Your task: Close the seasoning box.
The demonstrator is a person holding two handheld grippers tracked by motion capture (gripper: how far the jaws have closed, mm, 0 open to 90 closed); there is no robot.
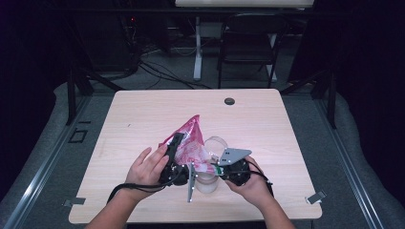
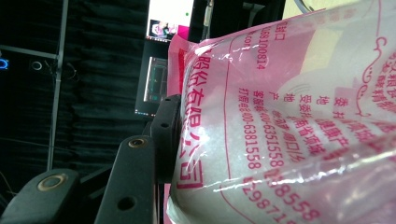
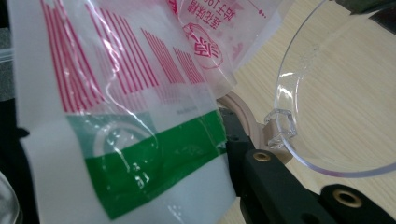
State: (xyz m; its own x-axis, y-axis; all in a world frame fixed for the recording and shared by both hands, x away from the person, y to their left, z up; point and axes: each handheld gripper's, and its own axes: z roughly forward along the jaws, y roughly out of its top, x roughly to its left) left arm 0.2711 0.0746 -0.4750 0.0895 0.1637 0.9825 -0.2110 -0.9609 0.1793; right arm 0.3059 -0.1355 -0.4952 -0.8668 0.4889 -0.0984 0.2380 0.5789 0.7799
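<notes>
1. High view: one pink printed bag (image 1: 190, 138) is held above the wooden surface (image 1: 143, 114), between the left hand-held gripper (image 1: 175, 152) and the right hand-held gripper (image 1: 217, 169); one clear cup (image 1: 215, 145) stands just beside it.
2. Left gripper view: jaws clamped on the bag (image 2: 289, 126).
3. Right gripper view: jaws pinch the bag's (image 3: 126, 121) green-striped end; cup rim (image 3: 299, 135) beside.

The pink-printed plastic bag (image 2: 289, 116) carries red Chinese characters, turned sideways in the left gripper view, beside the numbers 400-6381558 and 400-6351558; a further number near its top edge reads roughly 68100814, partly cut off.
</notes>
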